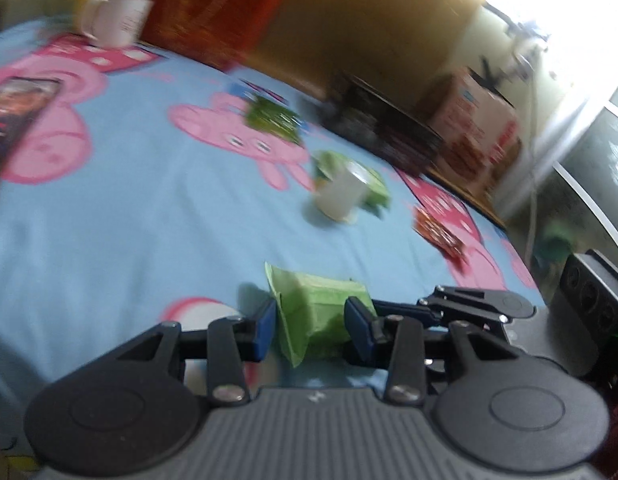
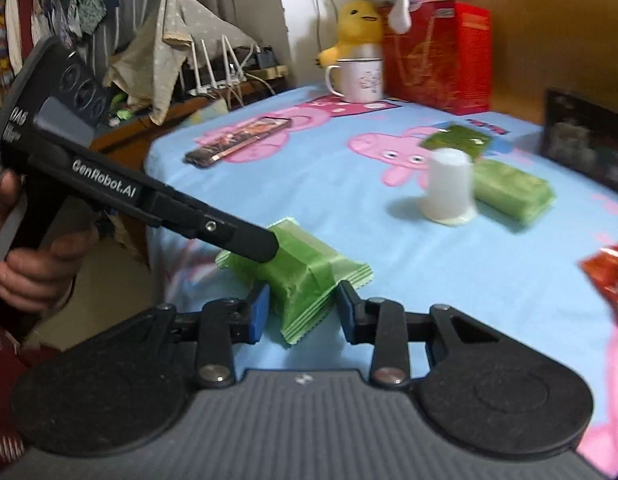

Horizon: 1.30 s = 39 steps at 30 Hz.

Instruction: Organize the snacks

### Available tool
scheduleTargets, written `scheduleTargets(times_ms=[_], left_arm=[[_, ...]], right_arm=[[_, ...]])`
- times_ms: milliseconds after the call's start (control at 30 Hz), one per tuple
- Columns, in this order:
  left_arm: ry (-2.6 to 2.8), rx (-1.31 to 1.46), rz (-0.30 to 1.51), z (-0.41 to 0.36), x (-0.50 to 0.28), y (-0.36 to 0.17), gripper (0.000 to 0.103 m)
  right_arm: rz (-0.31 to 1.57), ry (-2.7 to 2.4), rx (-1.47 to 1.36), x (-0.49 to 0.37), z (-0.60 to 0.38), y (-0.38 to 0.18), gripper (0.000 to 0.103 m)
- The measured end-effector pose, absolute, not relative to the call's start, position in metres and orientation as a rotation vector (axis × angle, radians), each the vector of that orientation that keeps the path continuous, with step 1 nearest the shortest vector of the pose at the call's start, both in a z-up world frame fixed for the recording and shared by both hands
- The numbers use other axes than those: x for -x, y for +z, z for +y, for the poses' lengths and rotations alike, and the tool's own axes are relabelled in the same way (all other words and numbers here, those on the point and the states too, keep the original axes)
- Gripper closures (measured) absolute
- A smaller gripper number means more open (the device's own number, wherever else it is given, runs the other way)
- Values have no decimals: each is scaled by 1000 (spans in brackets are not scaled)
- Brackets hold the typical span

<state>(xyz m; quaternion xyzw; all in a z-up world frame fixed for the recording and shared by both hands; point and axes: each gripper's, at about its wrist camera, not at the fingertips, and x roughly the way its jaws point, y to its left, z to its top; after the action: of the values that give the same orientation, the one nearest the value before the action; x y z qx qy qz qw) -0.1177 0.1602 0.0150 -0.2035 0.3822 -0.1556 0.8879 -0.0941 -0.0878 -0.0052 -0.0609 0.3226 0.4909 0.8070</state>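
A light green snack packet [image 1: 315, 312] [image 2: 305, 276] lies on the blue cartoon-print cloth near its front edge. My left gripper [image 1: 311, 326] has a blue pad on each side of it, seemingly touching; it enters the right wrist view [image 2: 245, 240] from the left, over the packet's far end. My right gripper [image 2: 301, 310] straddles the packet's near end, its right pad slightly clear. A second green packet [image 2: 513, 192] lies behind a white upturned cup [image 2: 449, 188]. A dark green packet [image 2: 457, 142] and a red packet [image 2: 609, 276] lie further off.
A phone [image 2: 241, 140] lies at the far left of the cloth. A white mug [image 2: 359, 78], a red box [image 2: 441, 56] and plush toys stand at the back. A dark box [image 2: 585, 144] stands at the right. The bed edge drops off left.
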Motion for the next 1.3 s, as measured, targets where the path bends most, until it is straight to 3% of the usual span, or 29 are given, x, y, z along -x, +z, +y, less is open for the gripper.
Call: scheduleTargets(times_ms=[167, 433, 667, 833, 1100, 1300], left_arm=[[-254, 446, 758, 184, 110, 22, 66], [-237, 471, 781, 189, 83, 12, 66], [-263, 503, 794, 191, 63, 7, 65], [-259, 574, 718, 207, 67, 21, 59], [-359, 515, 753, 168, 57, 29, 59], [-438, 493, 780, 144, 40, 30, 57]], right_arm=[[683, 1096, 128, 86, -54, -3, 73], [711, 1084, 120, 66, -41, -6, 75], [699, 1091, 155, 67, -68, 1, 70], [568, 942, 144, 50, -91, 26, 70], [506, 850, 196, 7, -77, 15, 72], [538, 859, 168, 31, -123, 21, 74]])
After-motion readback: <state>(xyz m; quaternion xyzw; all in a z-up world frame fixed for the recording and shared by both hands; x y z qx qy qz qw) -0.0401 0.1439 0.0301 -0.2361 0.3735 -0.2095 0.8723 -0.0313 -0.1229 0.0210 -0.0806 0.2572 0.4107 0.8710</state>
